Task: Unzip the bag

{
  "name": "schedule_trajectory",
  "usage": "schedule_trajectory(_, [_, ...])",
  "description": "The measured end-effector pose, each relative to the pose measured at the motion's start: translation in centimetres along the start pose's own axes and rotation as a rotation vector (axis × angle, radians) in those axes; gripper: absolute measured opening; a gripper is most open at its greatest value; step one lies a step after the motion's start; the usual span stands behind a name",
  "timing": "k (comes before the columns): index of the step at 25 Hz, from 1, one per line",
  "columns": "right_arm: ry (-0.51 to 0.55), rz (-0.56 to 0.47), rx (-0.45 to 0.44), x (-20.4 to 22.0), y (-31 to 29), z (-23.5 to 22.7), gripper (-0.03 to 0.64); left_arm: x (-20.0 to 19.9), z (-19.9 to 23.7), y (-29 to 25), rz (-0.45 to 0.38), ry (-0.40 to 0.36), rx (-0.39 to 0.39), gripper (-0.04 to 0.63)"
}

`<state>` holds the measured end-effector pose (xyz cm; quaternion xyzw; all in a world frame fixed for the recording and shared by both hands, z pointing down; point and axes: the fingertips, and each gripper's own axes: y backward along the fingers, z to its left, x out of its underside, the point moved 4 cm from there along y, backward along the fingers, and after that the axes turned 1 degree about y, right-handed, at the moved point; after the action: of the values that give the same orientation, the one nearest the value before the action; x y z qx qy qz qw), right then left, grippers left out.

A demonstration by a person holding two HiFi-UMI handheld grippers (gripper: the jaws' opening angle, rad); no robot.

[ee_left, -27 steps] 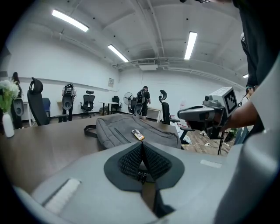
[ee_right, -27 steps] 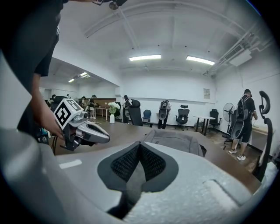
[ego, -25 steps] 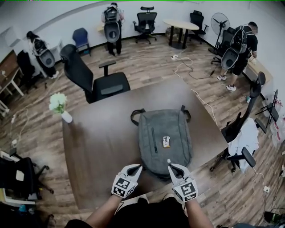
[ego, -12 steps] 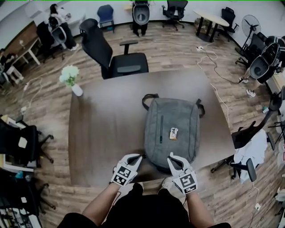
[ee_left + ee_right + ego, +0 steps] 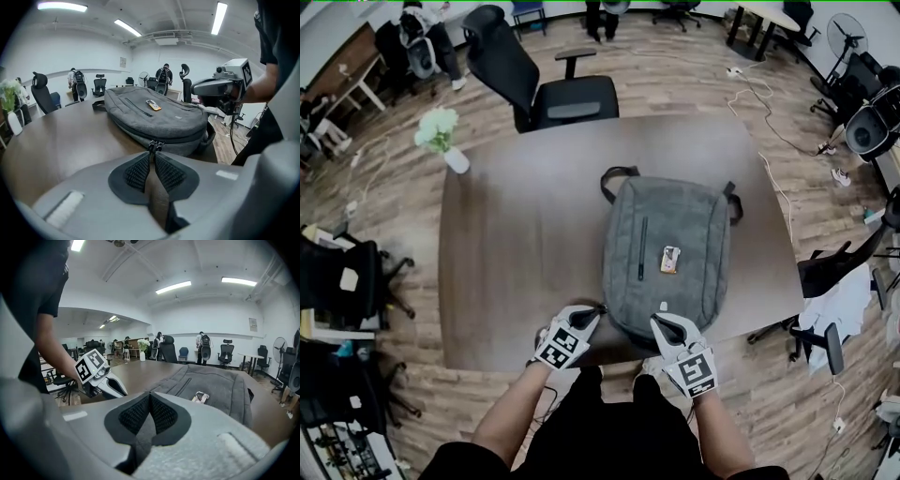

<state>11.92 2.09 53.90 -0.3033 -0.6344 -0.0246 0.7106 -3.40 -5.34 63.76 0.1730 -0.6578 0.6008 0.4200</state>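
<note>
A grey backpack (image 5: pixel 670 234) lies flat on the brown table (image 5: pixel 516 253), straps at the far end and a small orange-and-white tag (image 5: pixel 670 260) on top. Its two zipper pulls (image 5: pixel 155 144) sit side by side on the near end wall. My left gripper (image 5: pixel 598 310) is shut with nothing between its pads, its tips (image 5: pixel 153 152) just short of those pulls. My right gripper (image 5: pixel 662 321) is shut and empty at the bag's near right end, looking along the bag's top (image 5: pixel 211 380). Each gripper shows in the other's view: the left gripper (image 5: pixel 101 376) and the right gripper (image 5: pixel 220 89).
A black office chair (image 5: pixel 553 89) stands at the table's far side. A white vase of flowers (image 5: pixel 441 136) is on the far left corner. Another chair with white cloth (image 5: pixel 839 300) is off the right edge. Cables lie on the floor; people stand far back.
Both grippers have come down toward the bag's near end, the left one more. The left tips now sit right at the zipper pulls. Both stay shut.
</note>
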Motion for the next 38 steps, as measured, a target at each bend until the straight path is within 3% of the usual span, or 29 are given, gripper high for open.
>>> schedule_trajectory(7, [-0.009, 0.026, -0.018, 0.7, 0.1, 0.6, 0.003, -0.5, -0.5, -1.6, 0.046, -0.048, 0.150, 0.077])
schedule_trajectory(15, [0.000, 0.027, -0.026, 0.4, -0.9, 0.4, 0.003, -0.4, -0.7, -2.3, 0.082, -0.081, 0.195, 0.083])
schedule_trajectory(24, [-0.015, 0.030, -0.037, 0.8, -1.3, 0.2, 0.003, -0.5, -1.5, -2.1, 0.102, -0.127, 0.213, 0.060])
schedule_trajectory(27, [-0.021, 0.030, -0.038, 0.8, -1.3, 0.1, 0.003, -0.5, -1.8, -1.8, 0.103, -0.126, 0.204, 0.028])
schedule_trajectory(38, [-0.018, 0.048, -0.057, 1.3, -1.4, -0.1, 0.003, -0.3, -1.9, -2.0, 0.065, -0.088, 0.135, 0.035])
